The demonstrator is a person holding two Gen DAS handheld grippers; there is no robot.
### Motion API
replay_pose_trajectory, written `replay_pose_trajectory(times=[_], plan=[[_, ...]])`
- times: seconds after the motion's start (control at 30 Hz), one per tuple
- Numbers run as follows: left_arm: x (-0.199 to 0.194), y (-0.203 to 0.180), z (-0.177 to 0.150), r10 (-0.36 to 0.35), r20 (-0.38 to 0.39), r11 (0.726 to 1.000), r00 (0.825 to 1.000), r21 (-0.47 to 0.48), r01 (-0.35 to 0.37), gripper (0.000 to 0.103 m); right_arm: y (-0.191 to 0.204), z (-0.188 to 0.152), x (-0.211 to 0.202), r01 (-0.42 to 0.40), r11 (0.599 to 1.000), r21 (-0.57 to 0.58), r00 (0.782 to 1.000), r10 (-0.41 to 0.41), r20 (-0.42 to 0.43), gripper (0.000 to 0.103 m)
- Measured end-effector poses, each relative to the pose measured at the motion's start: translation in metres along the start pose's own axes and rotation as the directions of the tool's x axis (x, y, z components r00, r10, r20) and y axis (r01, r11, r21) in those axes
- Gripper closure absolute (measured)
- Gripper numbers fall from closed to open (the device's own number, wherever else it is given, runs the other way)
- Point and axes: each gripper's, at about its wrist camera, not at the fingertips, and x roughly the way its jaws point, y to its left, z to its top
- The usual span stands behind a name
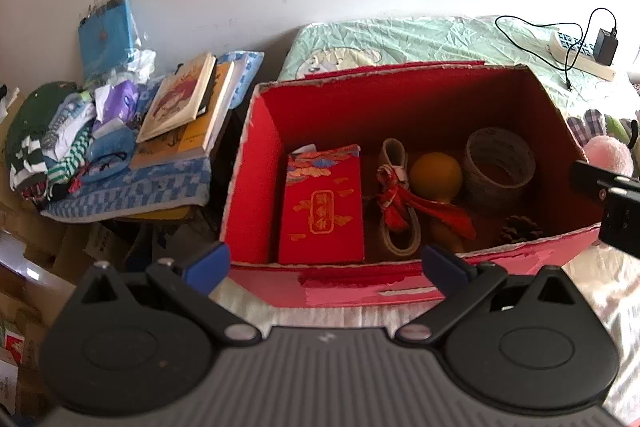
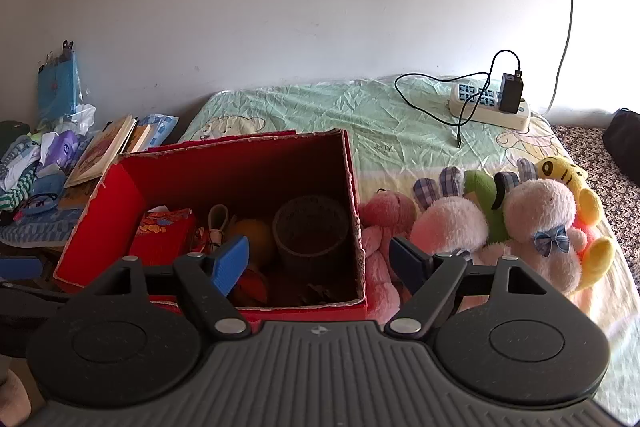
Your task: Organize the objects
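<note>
An open red cardboard box (image 1: pixel 256 187) (image 2: pixel 356 211) sits on the bed. Inside lie a red envelope packet (image 1: pixel 322 203) (image 2: pixel 162 239), a red ribbon with a strap (image 1: pixel 394 203), an orange ball (image 1: pixel 436 173) (image 2: pixel 254 237), a tape roll (image 1: pixel 500 163) (image 2: pixel 312 227) and a pine cone (image 1: pixel 520 229). My left gripper (image 1: pixel 326 267) is open at the box's near wall, holding nothing. My right gripper (image 2: pixel 320 263) is open over the box's near right corner, also holding nothing. Plush toys lie right of the box: pink (image 2: pixel 380 223), white-pink rabbits (image 2: pixel 536 211) and yellow (image 2: pixel 580 195).
Left of the box, a low stand carries books (image 1: pixel 180 99) (image 2: pixel 104 147), crumpled clothes (image 1: pixel 60 143) and a blue packet (image 1: pixel 106 35). A power strip with a charger and black cable (image 2: pixel 492 99) (image 1: pixel 580 51) lies on the green bedsheet (image 2: pixel 320 107) by the wall.
</note>
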Motion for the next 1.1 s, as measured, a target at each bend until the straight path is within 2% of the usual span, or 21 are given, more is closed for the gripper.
replay_pose_trajectory(times=[0.4,1.1], plan=[[0.002,-0.005,-0.001,0.005,-0.009,1.0,1.0,0.005,-0.005,0.002,-0.003,-0.002,-0.001,-0.008,1.0,0.011,1.0,0.008,-0.009,0.023],[0.009,0.01,-0.001,0.004,-0.015,1.0,1.0,0.009,-0.004,0.002,0.008,-0.004,0.005,-0.003,1.0,0.015,1.0,0.003,-0.027,0.023]])
